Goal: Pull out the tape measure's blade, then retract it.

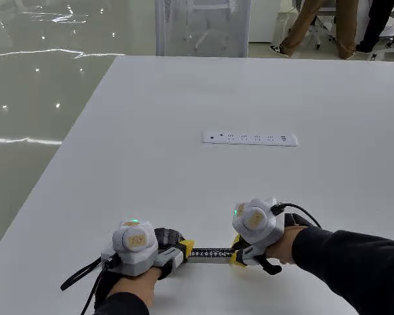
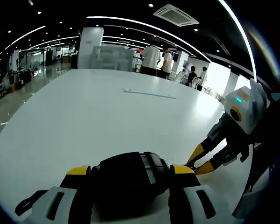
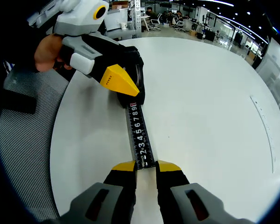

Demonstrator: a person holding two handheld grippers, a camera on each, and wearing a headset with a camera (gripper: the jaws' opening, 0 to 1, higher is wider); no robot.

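Observation:
The black tape measure case (image 2: 130,179) sits between the yellow-tipped jaws of my left gripper (image 2: 130,171), which is shut on it. In the head view the left gripper (image 1: 184,251) holds the case (image 1: 169,237) near the table's front edge. A short length of black blade (image 3: 140,135) with white numbers runs from the case (image 3: 129,74) to my right gripper (image 3: 145,166), whose jaws are shut on the blade's end. In the head view the blade (image 1: 211,252) spans the small gap between the left gripper and the right gripper (image 1: 236,257).
A white power strip (image 1: 249,138) lies flat at the middle of the white table (image 1: 184,170). A mesh chair (image 1: 203,26) stands at the far edge. People stand beyond the table. The glossy floor (image 1: 39,92) lies to the left.

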